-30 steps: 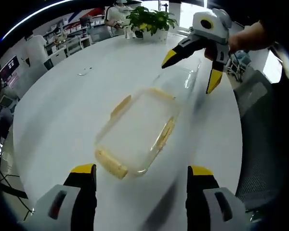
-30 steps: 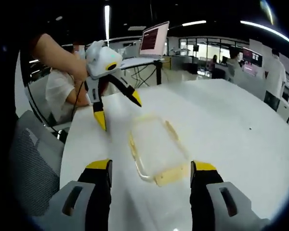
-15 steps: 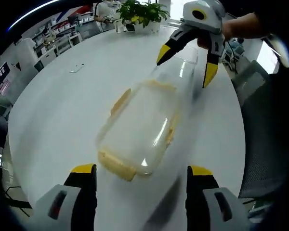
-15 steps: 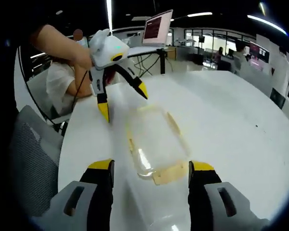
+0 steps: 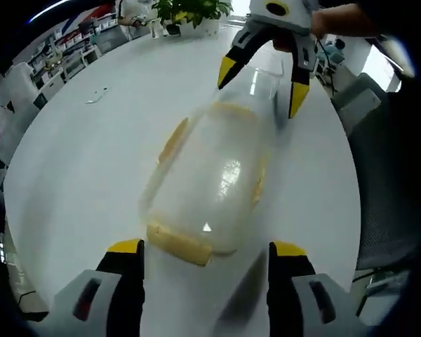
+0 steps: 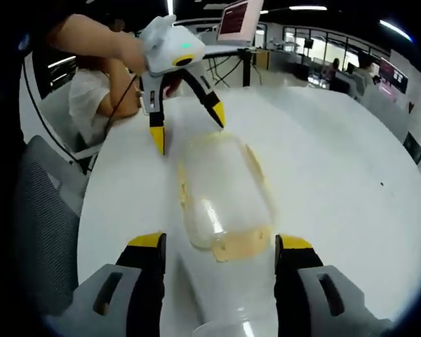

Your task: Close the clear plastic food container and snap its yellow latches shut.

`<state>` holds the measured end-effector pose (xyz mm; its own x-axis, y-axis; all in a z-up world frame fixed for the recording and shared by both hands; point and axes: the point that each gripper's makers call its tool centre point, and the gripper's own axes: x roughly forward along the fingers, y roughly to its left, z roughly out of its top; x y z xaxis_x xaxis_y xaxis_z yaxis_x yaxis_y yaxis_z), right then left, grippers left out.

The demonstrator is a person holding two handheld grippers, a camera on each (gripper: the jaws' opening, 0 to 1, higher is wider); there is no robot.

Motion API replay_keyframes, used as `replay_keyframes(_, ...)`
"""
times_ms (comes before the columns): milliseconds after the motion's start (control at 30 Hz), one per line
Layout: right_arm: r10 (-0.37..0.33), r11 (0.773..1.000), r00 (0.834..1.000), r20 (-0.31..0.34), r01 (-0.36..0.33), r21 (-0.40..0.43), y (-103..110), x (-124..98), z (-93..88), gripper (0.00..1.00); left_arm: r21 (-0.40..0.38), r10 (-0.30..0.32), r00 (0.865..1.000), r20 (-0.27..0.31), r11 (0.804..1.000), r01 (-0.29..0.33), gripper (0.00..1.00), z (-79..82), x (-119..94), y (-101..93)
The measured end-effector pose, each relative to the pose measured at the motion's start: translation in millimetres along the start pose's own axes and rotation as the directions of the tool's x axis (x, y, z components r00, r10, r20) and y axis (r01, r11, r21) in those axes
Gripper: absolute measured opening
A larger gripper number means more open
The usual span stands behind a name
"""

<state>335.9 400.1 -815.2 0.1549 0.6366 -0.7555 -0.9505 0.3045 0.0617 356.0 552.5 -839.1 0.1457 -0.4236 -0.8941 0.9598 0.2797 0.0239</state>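
Observation:
A clear plastic food container with yellow latches lies lengthwise on the white round table. Its near end latch sits just ahead of my left gripper, which is open with nothing between its jaws. At the container's far end hovers my right gripper, open too, its jaws spread either side of that end. In the right gripper view the container runs away from the open right gripper, with the left gripper open over the far end. Side latches stick outward.
A potted plant and a small flat object sit far across the table. A mesh chair stands by the table edge, a seated person behind it. A laptop sits on a desk beyond.
Both grippers have drawn closer to the container from opposite ends, so it looms larger in both views. Their jaws have stayed open. The container has not shifted on the table.

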Motion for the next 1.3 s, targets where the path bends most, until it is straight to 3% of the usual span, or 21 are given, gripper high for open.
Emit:
replay_keyframes(400, 0.024, 0.997, 0.992, -0.125, -0.033, -0.068, -5, 12, -10.7, 0.57, 0.110, -0.032, 0.997, -0.070, 0.993, 0.040, 0.60, -2.7, 0, 13.1)
replay_keyframes(700, 0.007, 0.996, 0.982, -0.186, -0.023, -0.083, -15, 15, -15.1, 0.52, 0.226, -0.052, 0.991, -0.127, 0.971, 0.080, 0.56, -1.4, 5, 16.9)
replay_keyframes(1000, -0.017, 0.977, 0.964, -0.265, -0.040, -0.210, -20, 19, -17.1, 0.48, 0.229, -0.083, 0.988, -0.131, 0.967, 0.111, 0.53, -0.1, 8, 19.4)
replay_keyframes(1133, 0.000, 0.971, 0.951, -0.308, -0.073, -0.226, -20, 23, -18.7, 0.48, 0.234, -0.090, 0.986, -0.140, 0.965, 0.121, 0.46, -0.5, 6, 21.1)
replay_keyframes(1233, -0.005, 0.969, 0.944, -0.330, -0.076, -0.234, -21, 24, -20.8, 0.41, 0.220, -0.115, 0.983, -0.144, 0.965, 0.146, 0.35, 0.7, 5, 18.4)
replay_keyframes(1300, -0.007, 0.969, 0.941, -0.338, -0.077, -0.235, -21, 25, -22.5, 0.39, 0.240, -0.104, 0.983, -0.149, 0.961, 0.137, 0.34, 1.2, 6, 16.8)
